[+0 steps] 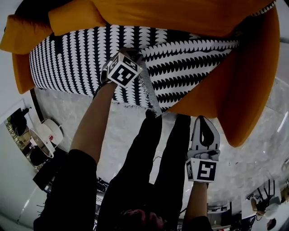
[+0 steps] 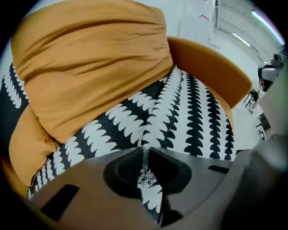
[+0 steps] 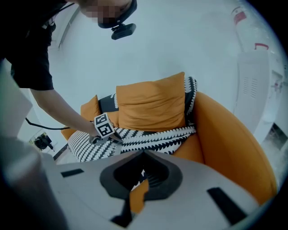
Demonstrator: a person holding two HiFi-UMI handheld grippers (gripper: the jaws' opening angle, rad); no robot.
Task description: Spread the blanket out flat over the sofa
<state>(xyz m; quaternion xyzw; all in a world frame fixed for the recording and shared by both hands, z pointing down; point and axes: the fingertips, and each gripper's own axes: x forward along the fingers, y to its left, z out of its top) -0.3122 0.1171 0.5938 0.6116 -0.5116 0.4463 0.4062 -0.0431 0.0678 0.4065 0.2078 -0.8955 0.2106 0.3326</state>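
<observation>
A black-and-white patterned blanket lies rumpled over the seat of the orange sofa, with a fold running across its right half. My left gripper reaches down to the blanket's front middle. In the left gripper view its jaws are shut on a raised pleat of blanket that runs down between them. My right gripper hangs over the floor in front of the sofa's right arm, apart from the blanket. Its jaws stand together with nothing in them.
A big orange back cushion leans along the sofa back, and a smaller one sits at the left end. The person's dark trouser legs stand close to the seat front. A white chair stands on the pale floor at left.
</observation>
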